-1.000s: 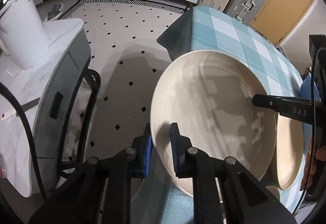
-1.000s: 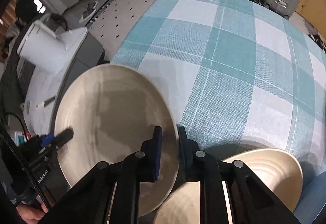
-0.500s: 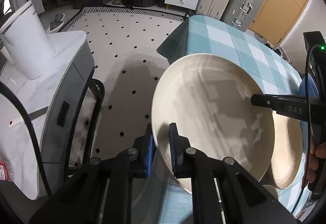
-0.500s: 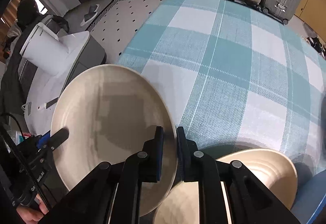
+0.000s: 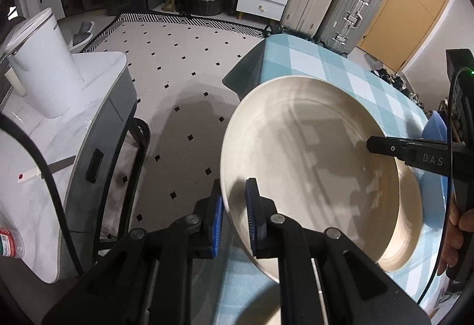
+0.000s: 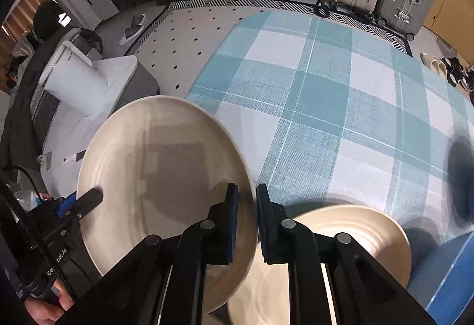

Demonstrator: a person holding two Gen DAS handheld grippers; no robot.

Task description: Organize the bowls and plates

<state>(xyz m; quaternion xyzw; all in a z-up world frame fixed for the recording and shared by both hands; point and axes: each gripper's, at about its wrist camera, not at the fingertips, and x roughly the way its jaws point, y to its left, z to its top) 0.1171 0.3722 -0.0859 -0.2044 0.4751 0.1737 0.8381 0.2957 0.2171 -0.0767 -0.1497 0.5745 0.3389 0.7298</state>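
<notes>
Both wrist views steeply downward, close, sharing cream plate (image 5: 311, 165)

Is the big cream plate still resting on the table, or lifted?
Lifted and tilted: the big cream plate hangs past the table edge over floor, pinched by left gripper and right gripper.

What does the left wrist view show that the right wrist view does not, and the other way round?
Only the left wrist view: the bottle with a red label, and the right gripper's side of the grip. Only the right wrist view: pale shoes past the table, and the left gripper gripping. Both: the large plate held by both grippers, the second plate, the checked tablecloth.
</notes>
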